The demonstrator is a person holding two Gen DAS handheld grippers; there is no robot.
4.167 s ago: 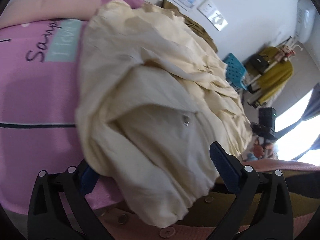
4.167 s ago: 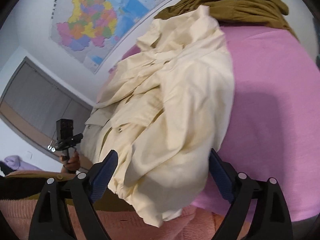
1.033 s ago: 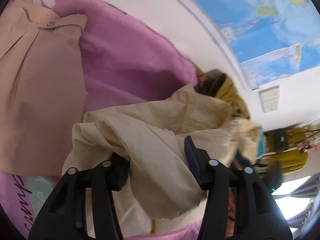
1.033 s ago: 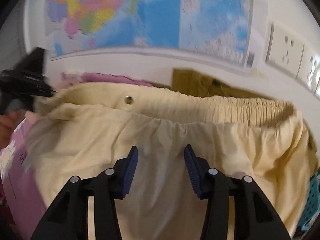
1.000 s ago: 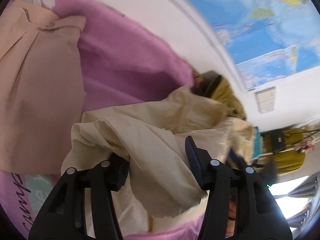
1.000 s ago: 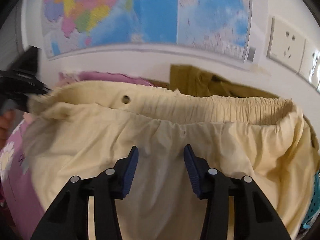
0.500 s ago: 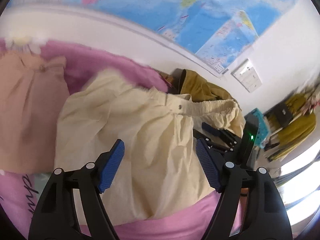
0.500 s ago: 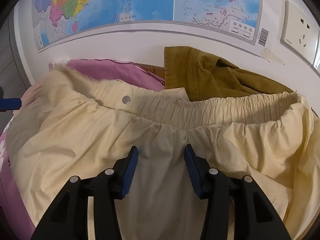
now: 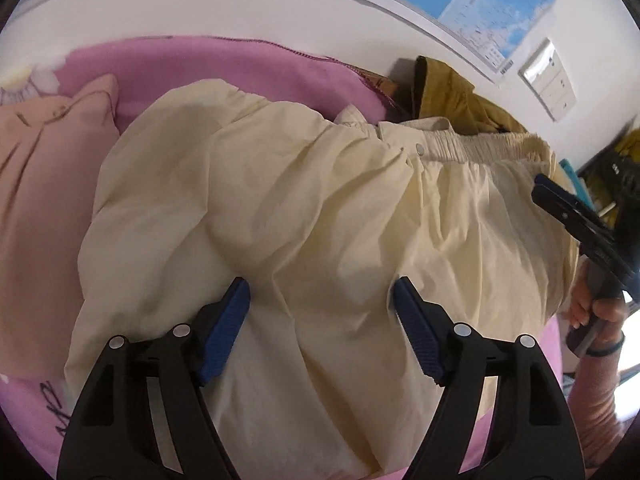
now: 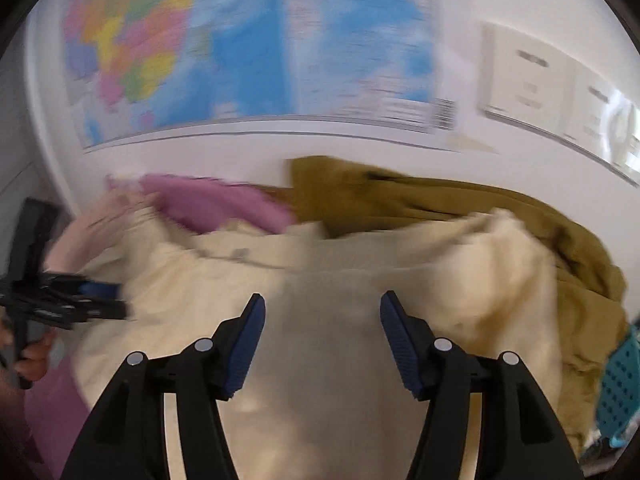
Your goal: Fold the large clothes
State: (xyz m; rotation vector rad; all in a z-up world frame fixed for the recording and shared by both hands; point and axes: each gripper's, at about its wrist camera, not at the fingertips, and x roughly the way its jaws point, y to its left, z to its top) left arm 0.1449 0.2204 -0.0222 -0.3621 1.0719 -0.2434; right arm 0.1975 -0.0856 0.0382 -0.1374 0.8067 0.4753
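Cream trousers (image 9: 320, 216) with an elastic waistband and a snap button lie spread and rumpled on the pink bed cover (image 9: 224, 64). My left gripper (image 9: 320, 296) is open and empty just above the cloth near its front edge. My right gripper (image 10: 320, 312) is open and empty over the same trousers (image 10: 328, 344); its view is blurred by motion. The right gripper also shows in the left wrist view (image 9: 576, 216) at the trousers' right edge, and the left gripper shows in the right wrist view (image 10: 76, 300) at the far left.
A peach garment (image 9: 36, 184) lies on the left of the bed. An olive-brown garment (image 10: 460, 204) is heaped against the wall behind the trousers. A map (image 10: 248, 48) and wall sockets (image 10: 524, 84) hang above. A teal basket (image 10: 620, 392) stands at the right.
Both grippers have let go of the trousers, which have dropped and spread flat on the bed. The left jaws opened first, then the right; the right gripper is moving fast.
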